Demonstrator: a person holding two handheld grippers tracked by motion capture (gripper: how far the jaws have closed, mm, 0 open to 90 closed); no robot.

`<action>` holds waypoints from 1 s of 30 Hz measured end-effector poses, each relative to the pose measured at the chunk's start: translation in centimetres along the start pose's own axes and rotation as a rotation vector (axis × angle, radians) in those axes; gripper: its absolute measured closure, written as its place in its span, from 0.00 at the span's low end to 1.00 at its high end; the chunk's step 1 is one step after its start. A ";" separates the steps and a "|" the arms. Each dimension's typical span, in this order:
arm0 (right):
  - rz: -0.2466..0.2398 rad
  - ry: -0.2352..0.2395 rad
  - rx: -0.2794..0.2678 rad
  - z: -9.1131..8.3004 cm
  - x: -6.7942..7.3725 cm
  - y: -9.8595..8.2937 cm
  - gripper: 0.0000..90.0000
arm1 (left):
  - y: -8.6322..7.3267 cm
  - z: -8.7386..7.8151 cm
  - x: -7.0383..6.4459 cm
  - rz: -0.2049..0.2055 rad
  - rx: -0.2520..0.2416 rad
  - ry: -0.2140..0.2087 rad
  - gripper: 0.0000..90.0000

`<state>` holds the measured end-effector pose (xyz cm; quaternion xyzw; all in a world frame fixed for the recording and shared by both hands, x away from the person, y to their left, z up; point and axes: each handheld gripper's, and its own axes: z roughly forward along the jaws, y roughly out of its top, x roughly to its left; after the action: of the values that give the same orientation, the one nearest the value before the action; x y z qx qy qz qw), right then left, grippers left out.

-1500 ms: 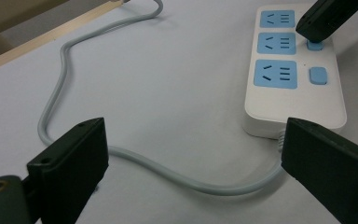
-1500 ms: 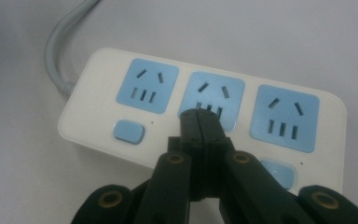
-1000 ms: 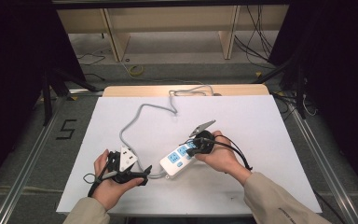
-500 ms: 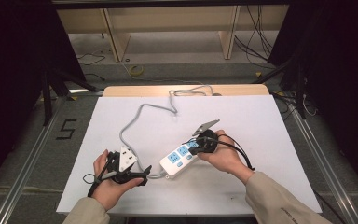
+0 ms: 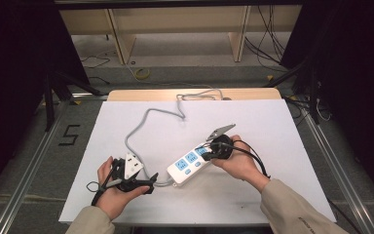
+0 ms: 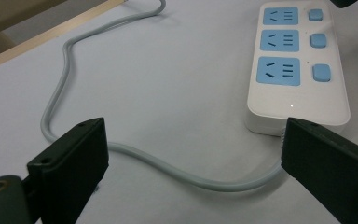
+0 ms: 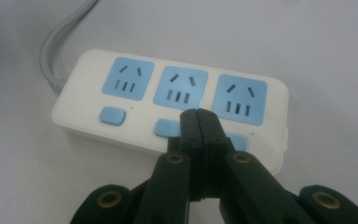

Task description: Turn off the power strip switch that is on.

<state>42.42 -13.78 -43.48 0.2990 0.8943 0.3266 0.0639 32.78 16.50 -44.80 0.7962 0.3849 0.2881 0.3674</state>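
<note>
White paper covers the desk before us, with bare shelving and dark floor behind it. Nearest to us, our left gripper rests at the desk's near left, its jaws spread wide and gripping nothing; they straddle the grey cable where it curves in toward the near end of the white plastic power strip with three blue sockets and three blue switches. A little farther on, our right gripper has its jaws clenched together on nothing, tips hovering over the switch row between the middle and the far switch; whether they touch the casing we cannot tell. Over the last second the left hand has kept its place, and the right hand has barely shifted, settling over the far end of the strip, which lies slantwise at the middle of the desk just as it did. We judge this a steadying and aiming pause: the closed tips look set to press a switch while the left stands ready to pin the cable. Beyond, that cable loops off toward the desk's far edge.
</note>
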 end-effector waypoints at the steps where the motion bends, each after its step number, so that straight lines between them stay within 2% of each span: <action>1: -0.001 -0.003 -0.004 -0.1 -0.1 -0.1 1.00 | 0.0 0.0 0.0 0.000 0.001 0.000 0.08; 16: 0.017 -0.017 -0.020 -1.4 -0.9 -0.8 1.00 | 0.0 0.0 0.0 -0.002 0.002 0.001 0.08; 30: 0.058 -0.045 -0.046 -3.0 -2.3 -2.4 0.91 | 0.0 0.0 0.1 -0.004 0.003 0.002 0.08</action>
<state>42.19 -18.19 -42.83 0.3306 0.8759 0.3419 0.0811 32.79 16.59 -44.81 0.7956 0.3872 0.2878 0.3665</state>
